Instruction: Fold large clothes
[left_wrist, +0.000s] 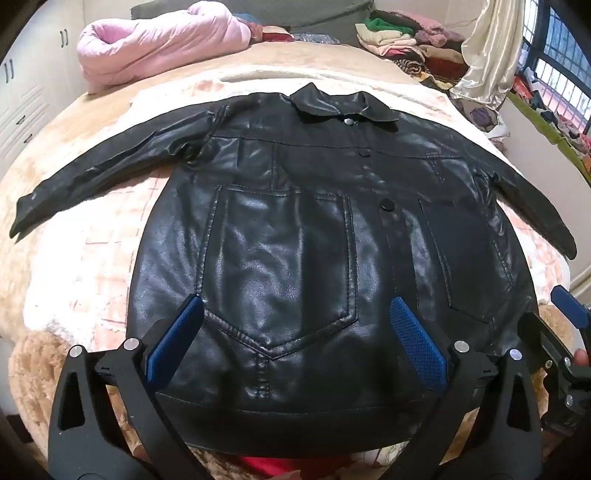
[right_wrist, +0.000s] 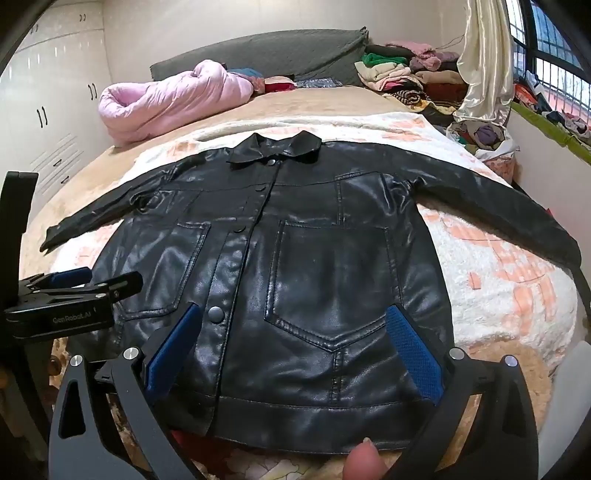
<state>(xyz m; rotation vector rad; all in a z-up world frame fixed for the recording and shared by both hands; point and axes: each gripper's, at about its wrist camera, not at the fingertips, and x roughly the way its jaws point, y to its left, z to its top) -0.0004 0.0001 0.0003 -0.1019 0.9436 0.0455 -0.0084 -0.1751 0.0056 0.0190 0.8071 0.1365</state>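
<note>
Ahead of both your tongs, a glossy black leather jacket (left_wrist: 295, 229) lies flat and front-up on the cream-and-peach fleece blanket (left_wrist: 85, 266), snapped closed, collar at the far end, both sleeves spread outward. Your left gripper (left_wrist: 295, 339) hovers over the hem, jaws spread wide, blue pads (left_wrist: 173, 339) framing the stitched left-hand patch pocket (left_wrist: 280, 273); nothing is pinched. Your right gripper (right_wrist: 295, 347) is likewise spread, its pads straddling the other patch pocket (right_wrist: 332, 280) near the hem, holding nothing. Beyond the collar, far from your tongs, sits a rolled pink quilted duvet (right_wrist: 166, 103). Far right of it, a stack of mixed clothes (right_wrist: 406, 77).
</note>
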